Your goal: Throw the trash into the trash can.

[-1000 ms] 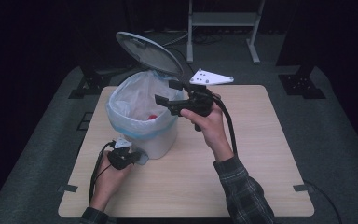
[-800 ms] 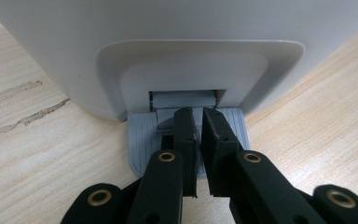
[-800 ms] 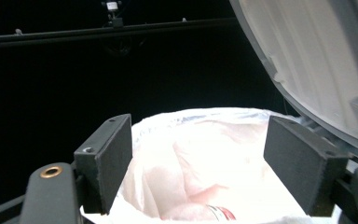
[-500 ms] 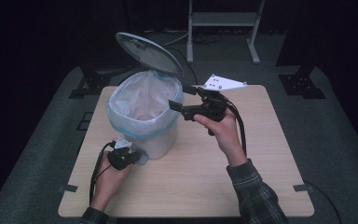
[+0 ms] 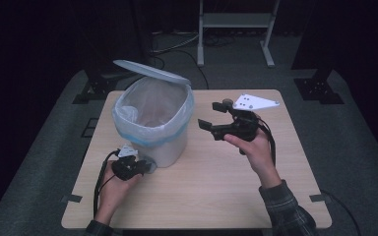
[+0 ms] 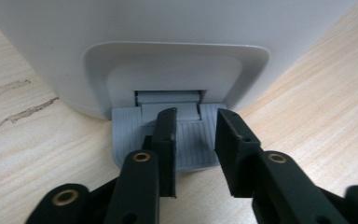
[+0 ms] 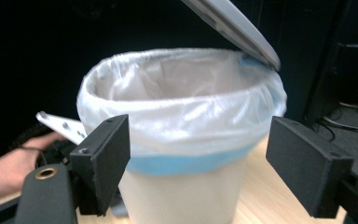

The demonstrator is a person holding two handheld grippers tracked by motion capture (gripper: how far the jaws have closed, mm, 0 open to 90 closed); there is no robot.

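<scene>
High view showed a white bin (image 5: 170, 145) with a bag standing on the wooden surface (image 5: 216, 191), its lid (image 5: 150, 71) up. The left hand-held gripper (image 6: 193, 135) pressed on the grey pedal (image 6: 126, 140), jaws a little apart. The right hand-held gripper (image 5: 215, 117) was beside the bin, jaws wide, holding nothing.

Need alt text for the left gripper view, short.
The left gripper presses its two black jaws, slightly apart, on the grey ribbed pedal at the foot of a white bin on a light wooden table.
</scene>
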